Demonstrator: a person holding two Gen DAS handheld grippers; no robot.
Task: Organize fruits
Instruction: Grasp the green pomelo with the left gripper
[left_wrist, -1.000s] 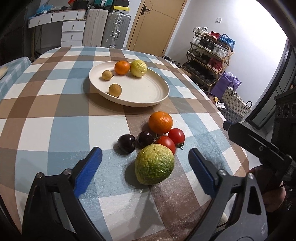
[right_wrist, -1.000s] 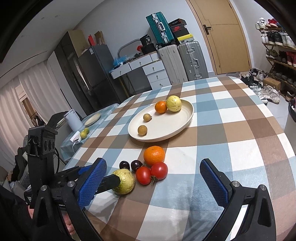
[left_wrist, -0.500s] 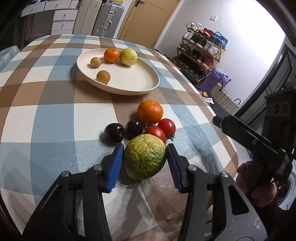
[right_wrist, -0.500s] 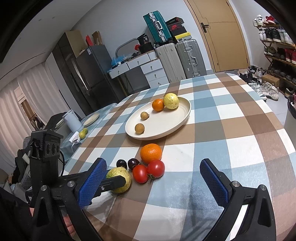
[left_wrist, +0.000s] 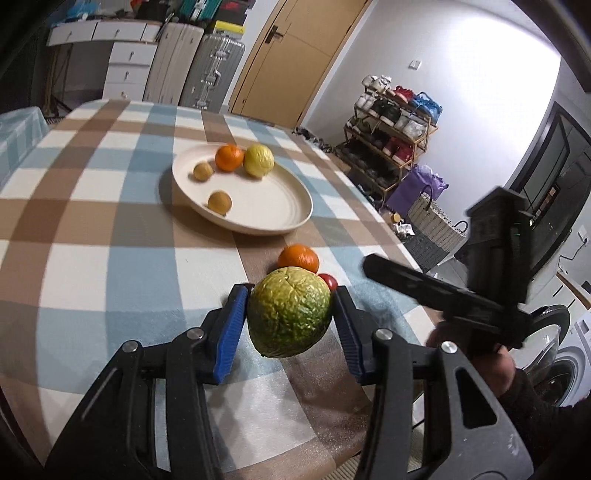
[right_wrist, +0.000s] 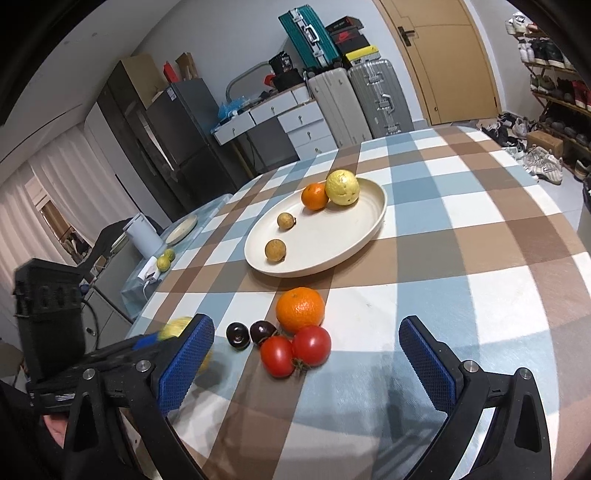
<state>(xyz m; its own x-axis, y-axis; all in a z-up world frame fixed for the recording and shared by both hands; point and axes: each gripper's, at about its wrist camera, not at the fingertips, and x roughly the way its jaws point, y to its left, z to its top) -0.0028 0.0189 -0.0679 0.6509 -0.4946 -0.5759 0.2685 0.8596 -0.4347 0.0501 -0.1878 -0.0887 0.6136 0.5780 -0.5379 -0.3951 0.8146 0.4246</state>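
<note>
Blue-padded fingers (left_wrist: 231, 328) of the left gripper (left_wrist: 290, 325) are clamped on either side of a bumpy green citrus (left_wrist: 290, 312), which sits lifted clear of the checked table (left_wrist: 92, 236). Beyond it on the table lie a loose orange (left_wrist: 298, 257) and a red tomato (left_wrist: 328, 281), partly hidden behind the held fruit. Farther back, the cream plate (left_wrist: 280, 218) carries a small orange (left_wrist: 229, 157), a yellow citrus (left_wrist: 259, 160) and two small brown fruits (left_wrist: 219, 201). From the right wrist view, the right gripper (right_wrist: 306, 363) hangs over the near table with its fingers (right_wrist: 428, 360) spread wide and nothing between them. Ahead of it sit two tomatoes (right_wrist: 295, 350) touching each other, two dark plums (right_wrist: 251, 333) just beside them, and the loose orange touching the tomatoes' far side. The held citrus shows only as a blurred yellow-green patch behind the right gripper's left finger.
</note>
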